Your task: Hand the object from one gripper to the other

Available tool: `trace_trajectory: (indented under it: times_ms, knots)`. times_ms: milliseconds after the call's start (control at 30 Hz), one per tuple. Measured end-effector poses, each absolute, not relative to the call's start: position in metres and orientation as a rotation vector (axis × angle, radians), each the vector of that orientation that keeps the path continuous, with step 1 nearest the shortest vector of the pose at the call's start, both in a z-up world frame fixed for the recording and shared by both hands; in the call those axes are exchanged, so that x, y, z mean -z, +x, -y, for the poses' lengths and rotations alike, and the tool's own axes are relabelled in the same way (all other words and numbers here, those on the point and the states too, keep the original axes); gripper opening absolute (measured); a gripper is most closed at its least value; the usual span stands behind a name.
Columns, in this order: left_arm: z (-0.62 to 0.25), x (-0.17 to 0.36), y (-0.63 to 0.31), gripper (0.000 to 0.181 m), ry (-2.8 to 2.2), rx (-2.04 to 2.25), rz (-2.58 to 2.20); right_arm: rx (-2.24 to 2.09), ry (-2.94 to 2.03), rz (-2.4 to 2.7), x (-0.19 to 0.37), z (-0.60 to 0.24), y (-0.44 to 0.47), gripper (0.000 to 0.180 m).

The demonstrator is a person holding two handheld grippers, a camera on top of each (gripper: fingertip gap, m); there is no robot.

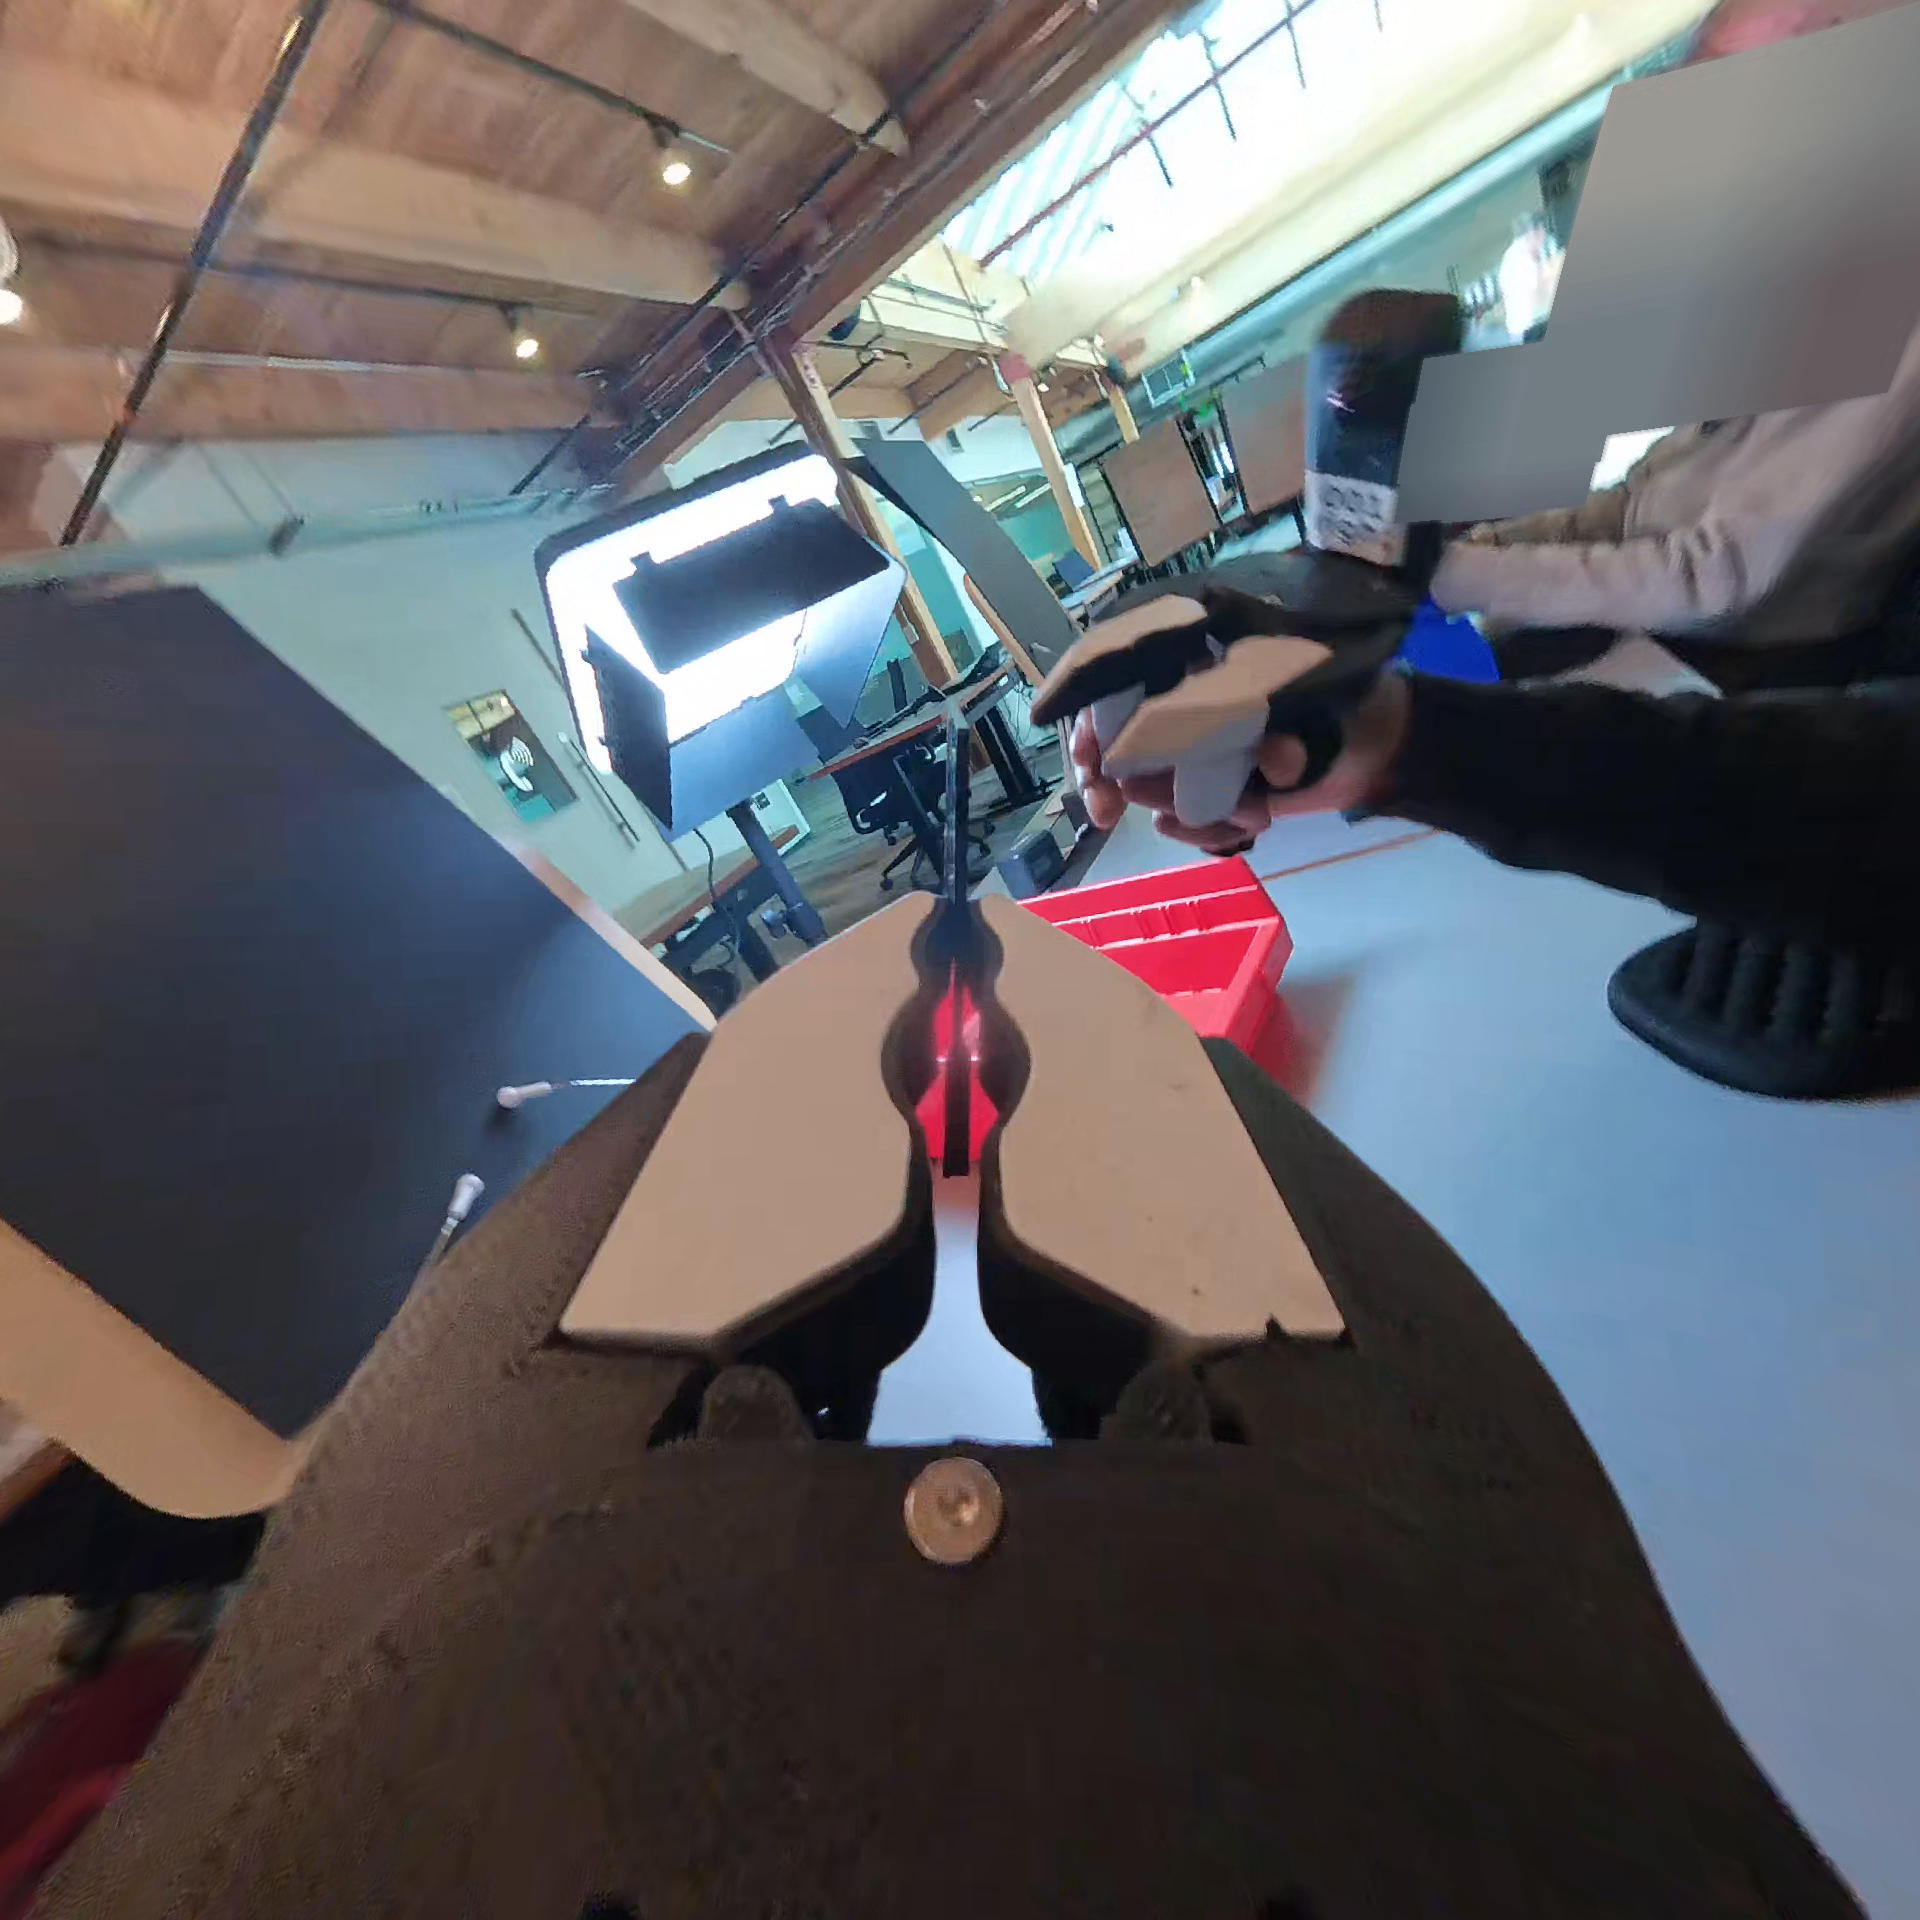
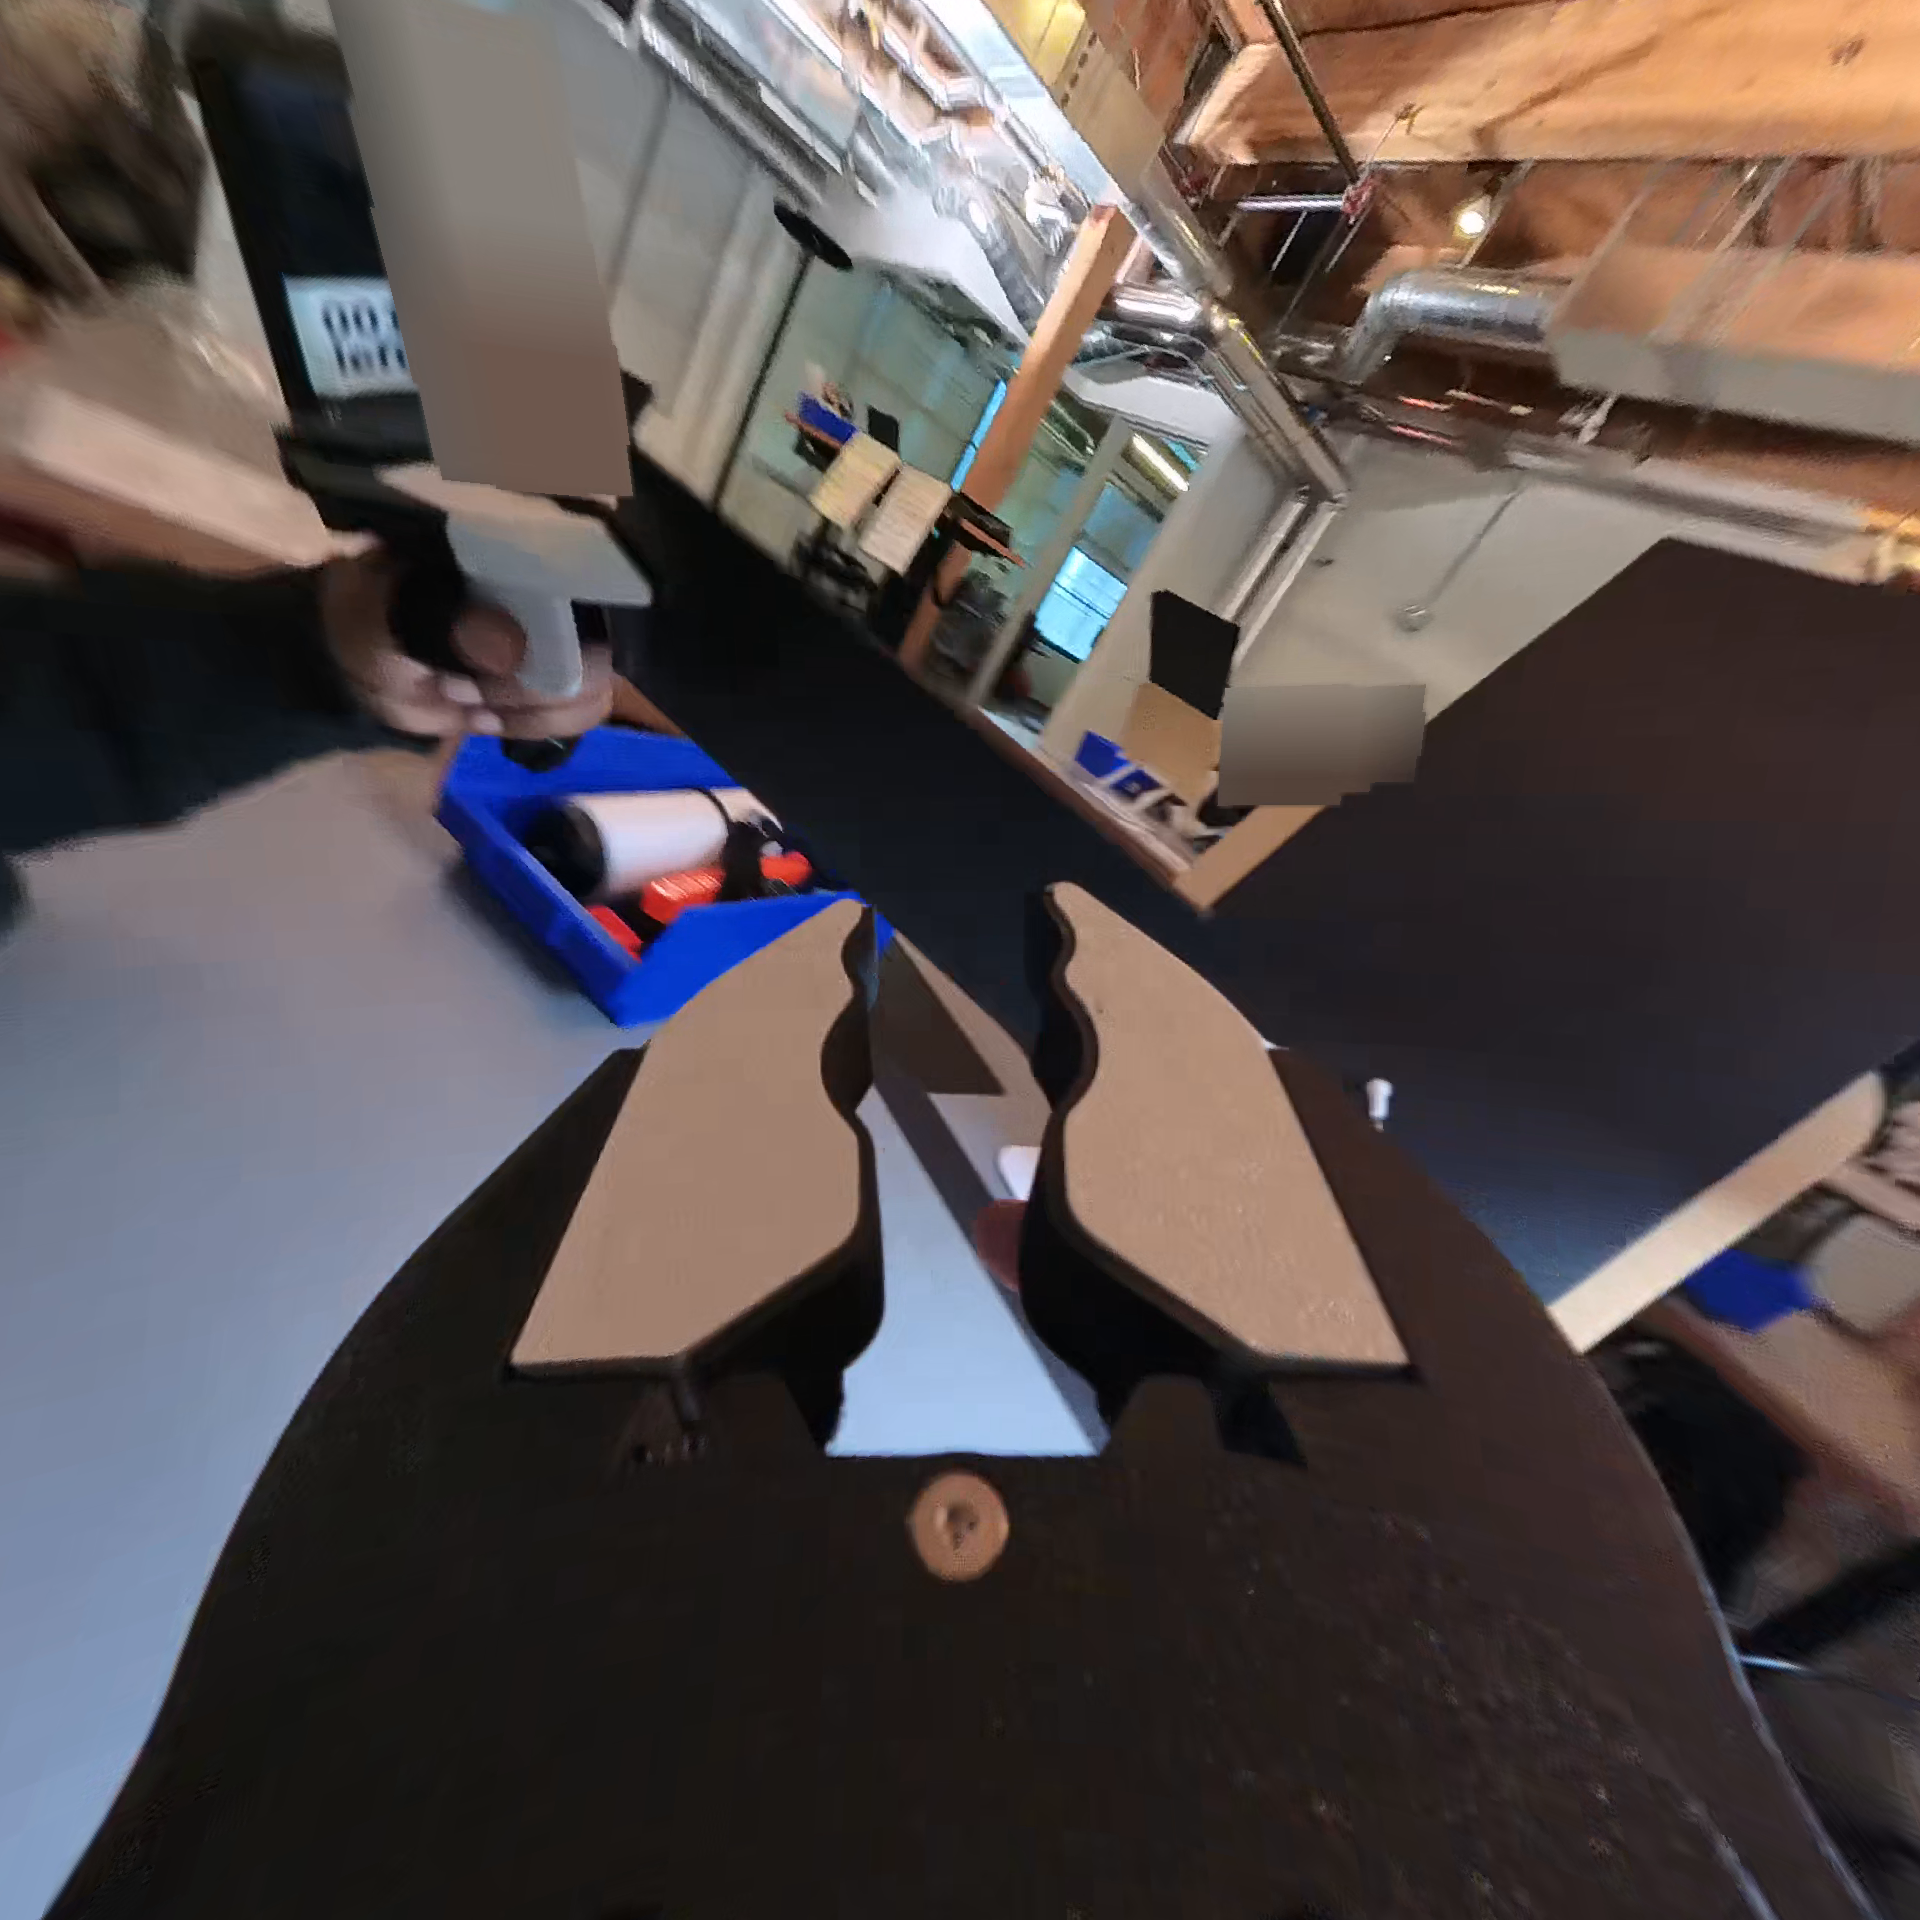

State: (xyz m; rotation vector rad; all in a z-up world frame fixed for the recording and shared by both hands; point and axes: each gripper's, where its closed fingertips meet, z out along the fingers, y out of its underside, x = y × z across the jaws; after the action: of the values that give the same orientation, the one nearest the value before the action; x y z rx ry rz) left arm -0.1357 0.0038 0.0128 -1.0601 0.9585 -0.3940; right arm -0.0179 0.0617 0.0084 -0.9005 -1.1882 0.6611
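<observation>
In the left wrist view, my left gripper (image 1: 957,914) is shut on a thin black flat object (image 1: 956,800). The object is seen edge-on and sticks up and forward past the fingertips. My right gripper (image 1: 1081,732) is up and to the right of the object, apart from it, with its jaws open and nothing between them. In the right wrist view, my right gripper (image 2: 951,925) is open and empty above the table. The left gripper (image 2: 540,561) shows at upper left, partly hidden by a blurred patch, and the object does not show there.
A red bin (image 1: 1195,935) stands on the grey table (image 1: 1558,1247) just behind my left fingers. A blue bin (image 2: 582,831) holds a white roll and red items. A black board (image 1: 260,935) lies to the left, and a black ribbed pad (image 1: 1766,1008) to the right. The tips of one gripper are about 15 centimetres away from the tips of the other.
</observation>
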Motion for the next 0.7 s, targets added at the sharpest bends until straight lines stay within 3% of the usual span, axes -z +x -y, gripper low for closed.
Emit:
trace_trajectory:
  times_ms: [200, 500, 533, 633, 700]
  knots:
    - [0.03, -0.031, -0.136, 0.002, -0.981, 0.38, -1.063, -1.008, -1.012, 1.129, -0.007, -0.075, 0.012, 0.048]
    - [0.045, -0.04, -0.13, 0.002, -0.908, 0.629, -1.039, -1.219, -1.061, 1.285, 0.038, -0.06, -0.025, 0.049]
    - [0.044, -0.039, -0.129, 0.002, -0.912, 0.653, -1.036, -1.229, -1.042, 1.297, 0.037, -0.054, -0.029, 0.046]
    - [0.039, -0.036, -0.129, 0.002, -0.935, 0.706, -1.011, -1.17, -1.003, 1.294, 0.03, -0.047, -0.037, 0.01]
    - [0.03, -0.041, -0.138, 0.002, -0.963, 0.73, -0.929, -1.096, -0.975, 1.324, 0.026, -0.043, -0.036, 0.008]
